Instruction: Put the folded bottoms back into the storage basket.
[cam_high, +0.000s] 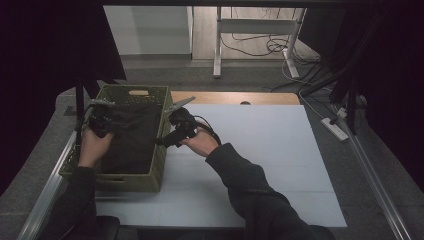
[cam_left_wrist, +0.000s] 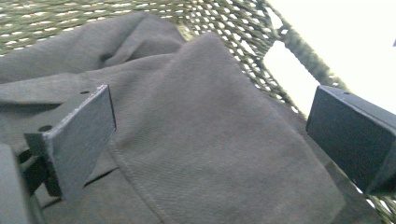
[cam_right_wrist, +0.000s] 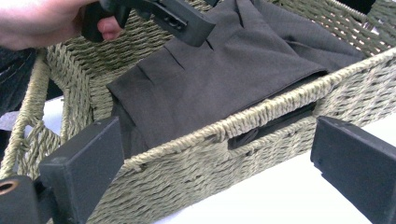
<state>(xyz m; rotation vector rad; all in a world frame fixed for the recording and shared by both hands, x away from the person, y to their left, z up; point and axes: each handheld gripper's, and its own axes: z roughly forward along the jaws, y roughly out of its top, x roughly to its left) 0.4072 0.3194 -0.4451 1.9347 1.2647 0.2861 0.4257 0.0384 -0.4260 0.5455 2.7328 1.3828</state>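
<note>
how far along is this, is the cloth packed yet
Mostly done, it seems: the dark cloth already lies folded inside the basket. In hand: the left gripper hovers open just over the cloth, gripping nothing; the right gripper waits open outside the basket's side wall. Left, at a guess: a final tuck or smoothing, then pulling both grippers away.

A rectangular olive-green woven basket (cam_high: 131, 181) with cut-out handle slots in its walls sits at the left edge of the white worktop (cam_high: 260, 165), its long side running away from the person. Inside it lies a folded dark grey-brown fabric garment (cam_high: 131, 137), spread flat over nearly the whole floor of the basket, with soft creases and a stitched seam across its top layer (cam_left_wrist: 196, 140).
</note>
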